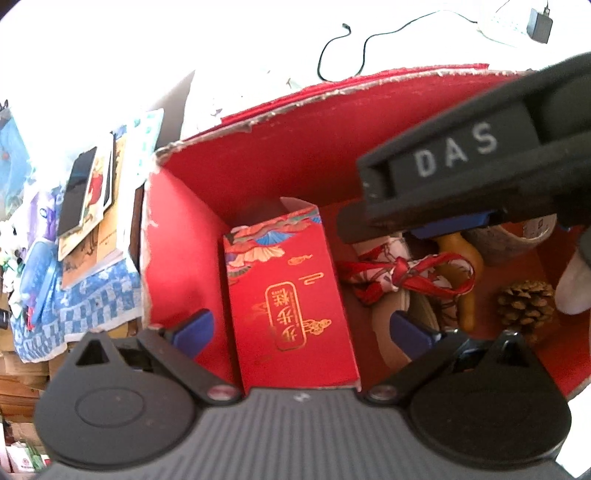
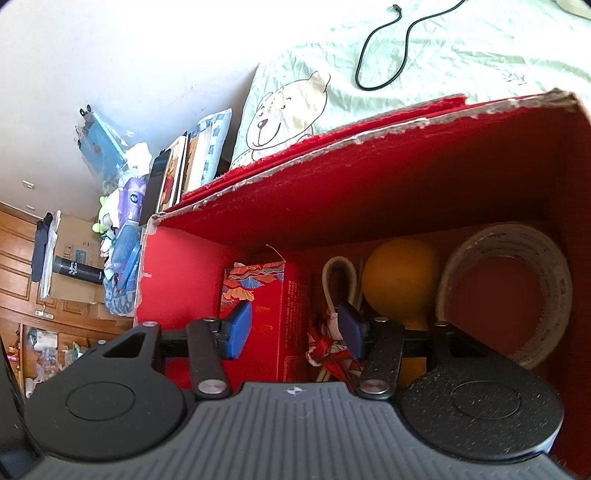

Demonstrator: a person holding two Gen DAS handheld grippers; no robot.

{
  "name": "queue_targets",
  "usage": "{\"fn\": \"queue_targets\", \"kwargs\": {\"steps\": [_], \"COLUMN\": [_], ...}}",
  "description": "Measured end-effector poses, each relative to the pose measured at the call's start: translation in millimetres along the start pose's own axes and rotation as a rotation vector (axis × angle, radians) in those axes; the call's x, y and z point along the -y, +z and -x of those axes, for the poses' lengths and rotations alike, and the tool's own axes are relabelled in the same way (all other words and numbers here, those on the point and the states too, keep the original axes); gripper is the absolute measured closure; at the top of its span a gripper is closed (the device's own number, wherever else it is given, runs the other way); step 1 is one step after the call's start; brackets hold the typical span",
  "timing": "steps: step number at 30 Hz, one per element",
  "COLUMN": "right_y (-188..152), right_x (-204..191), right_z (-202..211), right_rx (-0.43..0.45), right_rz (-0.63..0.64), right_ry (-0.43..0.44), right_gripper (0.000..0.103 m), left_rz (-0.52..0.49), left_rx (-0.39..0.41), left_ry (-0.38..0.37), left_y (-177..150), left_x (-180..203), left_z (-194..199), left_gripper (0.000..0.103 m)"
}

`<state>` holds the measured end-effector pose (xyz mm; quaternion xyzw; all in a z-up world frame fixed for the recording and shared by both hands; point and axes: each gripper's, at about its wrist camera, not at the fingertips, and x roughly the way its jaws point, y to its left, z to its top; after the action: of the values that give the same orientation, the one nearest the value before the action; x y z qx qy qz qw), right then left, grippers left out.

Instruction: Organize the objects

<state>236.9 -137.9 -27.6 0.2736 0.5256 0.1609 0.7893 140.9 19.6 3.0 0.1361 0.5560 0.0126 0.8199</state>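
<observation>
A large open red cardboard box (image 1: 295,147) holds the objects. A red gift carton with gold characters (image 1: 291,295) stands against its left wall. My left gripper (image 1: 301,328) hangs open above the carton, one blue pad on each side and neither touching it. To the right lie a red-and-white cloth pouch with red ribbon (image 1: 402,273), a yellow gourd (image 2: 399,280), a roll of tape (image 2: 506,291) and a pine cone (image 1: 524,306). My right gripper (image 2: 295,328) is open low inside the box, over the carton's side and the pouch (image 2: 332,350), holding nothing.
The red box sits on a pale bed sheet with a bear print (image 2: 288,107). A black cable (image 2: 384,55) and a charger (image 1: 539,26) lie behind it. Left of the box are stacked books with a phone (image 1: 77,192) on a blue checked cloth (image 1: 92,302).
</observation>
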Motion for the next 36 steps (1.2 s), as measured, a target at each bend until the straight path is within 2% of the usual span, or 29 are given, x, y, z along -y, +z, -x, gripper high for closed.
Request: {"fn": "queue_targets", "kwargs": {"steps": [6, 8, 9, 17, 22, 26, 36], "right_y": [-11, -17, -19, -48, -59, -66, -88], "right_x": [-4, -4, -5, -11, -15, -21, -27], "right_z": [20, 29, 34, 75, 93, 104, 120], "right_rx": [0.073, 0.104, 0.122, 0.279, 0.350, 0.387, 0.437], "right_rz": [0.020, 0.020, 0.018, 0.019, 0.005, 0.011, 0.106], "right_ry": [-0.050, -0.073, -0.084, -0.211, -0.253, -0.274, -0.333], "right_gripper": [0.048, 0.048, 0.048, 0.047, 0.047, 0.047, 0.047], "left_rz": [0.019, 0.025, 0.028, 0.054, 0.084, 0.110, 0.191], "left_rx": [0.042, 0.059, 0.067, 0.115, 0.148, 0.163, 0.163], "left_ry": [-0.021, -0.031, -0.033, -0.045, -0.049, -0.072, -0.055], "left_y": [-10, -2, -6, -13, -16, -10, -23], "left_x": [-7, -22, -16, -22, -26, -34, -33], "left_z": [18, 9, 21, 28, 40, 46, 61], "left_gripper": [0.001, 0.001, 0.001, 0.001, 0.001, 0.001, 0.001]}}
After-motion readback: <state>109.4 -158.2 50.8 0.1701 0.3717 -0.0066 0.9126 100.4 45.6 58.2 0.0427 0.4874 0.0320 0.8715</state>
